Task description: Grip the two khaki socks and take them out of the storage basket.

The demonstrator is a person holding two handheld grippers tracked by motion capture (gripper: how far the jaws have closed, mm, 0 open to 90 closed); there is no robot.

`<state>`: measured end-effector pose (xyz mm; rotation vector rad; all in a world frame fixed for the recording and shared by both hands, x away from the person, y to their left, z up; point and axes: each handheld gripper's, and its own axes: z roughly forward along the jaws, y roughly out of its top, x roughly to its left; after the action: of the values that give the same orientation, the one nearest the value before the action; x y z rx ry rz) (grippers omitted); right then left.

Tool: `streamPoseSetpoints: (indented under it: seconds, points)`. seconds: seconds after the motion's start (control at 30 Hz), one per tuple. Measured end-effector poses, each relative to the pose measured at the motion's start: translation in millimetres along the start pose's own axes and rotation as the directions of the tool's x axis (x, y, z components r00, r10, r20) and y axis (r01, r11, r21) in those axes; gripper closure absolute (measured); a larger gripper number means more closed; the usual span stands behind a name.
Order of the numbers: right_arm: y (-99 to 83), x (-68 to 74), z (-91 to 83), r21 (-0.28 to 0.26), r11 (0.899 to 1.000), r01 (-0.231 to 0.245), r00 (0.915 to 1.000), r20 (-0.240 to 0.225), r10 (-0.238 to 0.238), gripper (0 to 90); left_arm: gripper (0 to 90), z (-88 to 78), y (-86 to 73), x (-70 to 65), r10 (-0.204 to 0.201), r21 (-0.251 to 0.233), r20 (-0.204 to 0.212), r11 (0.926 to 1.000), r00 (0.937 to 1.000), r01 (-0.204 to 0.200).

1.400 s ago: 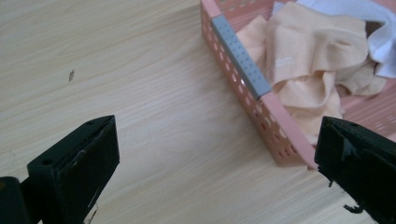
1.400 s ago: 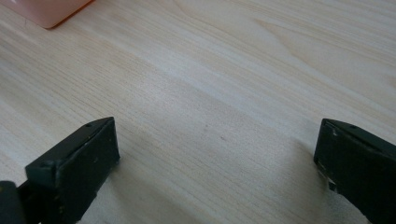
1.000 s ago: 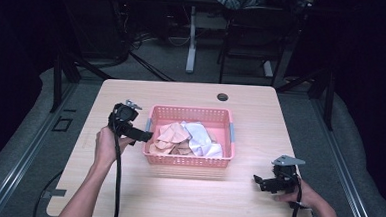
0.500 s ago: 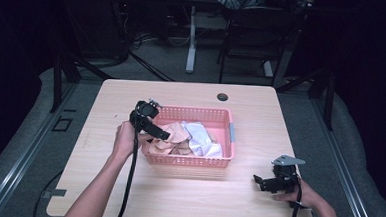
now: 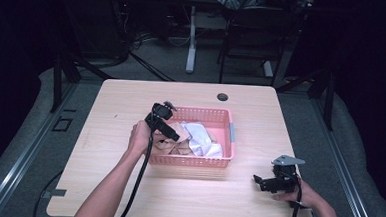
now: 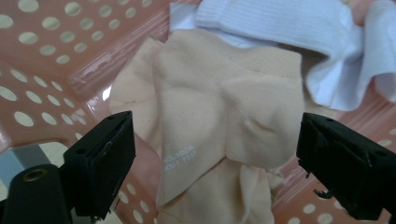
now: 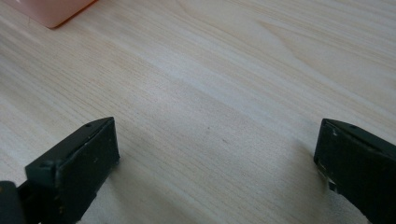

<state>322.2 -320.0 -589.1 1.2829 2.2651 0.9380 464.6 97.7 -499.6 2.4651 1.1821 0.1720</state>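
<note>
Because the beige sock point(image 6: 219, 116) lies bunched against the white sock point(image 6: 289, 28) in the pink basket point(image 5: 218, 162), a careless close could, I judge, snag both or pinch only a loose fold. The left gripper point(image 6: 215, 154) hangs wide open astride the beige sock, holding nothing. The right gripper point(image 7: 215, 158) rests wide open and empty near the table point(image 7: 224, 60).

basket point(image 5: 218, 162): pink, white-dotted holes | sock point(image 6: 219, 126): beige | cloth point(image 6: 299, 28): white | table point(image 7: 233, 93): pale wood grain
</note>
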Motion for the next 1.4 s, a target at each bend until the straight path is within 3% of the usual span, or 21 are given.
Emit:
streamPoseSetpoints:
  seconds: [0.17, 0.37, 0.63, 1.07, 1.4]
  points:
    - [0.1, -0.1, 0.0, 0.001, 1.000, 0.001, 1.0000, -0.001, -0.001, 0.0, 17.7, 10.3, 1.0, 3.7, -0.033, 0.021, 0.006, 0.9992, 0.9994, 0.033]
    - [0.1, -0.1, 0.0, 0.001, 1.000, 0.001, 1.0000, -0.001, -0.001, 0.0, 25.7, 17.4, 1.9, 3.4, -0.038, 0.049, -0.013, 0.9980, 0.9992, 0.039]
    - [0.2, -0.1, 0.1, 0.001, 1.000, 0.001, 1.0000, -0.003, -0.001, 0.0, 48.1, 21.3, 2.0, 1.5, -0.031, 0.070, -0.026, 0.9970, 0.9992, 0.033]
    - [0.2, -0.1, 0.2, -0.001, 1.000, 0.000, 1.0000, -0.006, 0.000, 0.0, 73.6, 22.2, -0.1, 6.4, -0.050, 0.090, -0.066, 0.9944, 0.9966, 0.056]
    - [0.3, -0.3, 0.3, 0.000, 1.000, 0.003, 1.0000, -0.008, -0.003, 0.0, 77.5, 8.0, -1.7, 7.6, -0.035, 0.055, -0.076, 0.9977, 0.9964, 0.040]
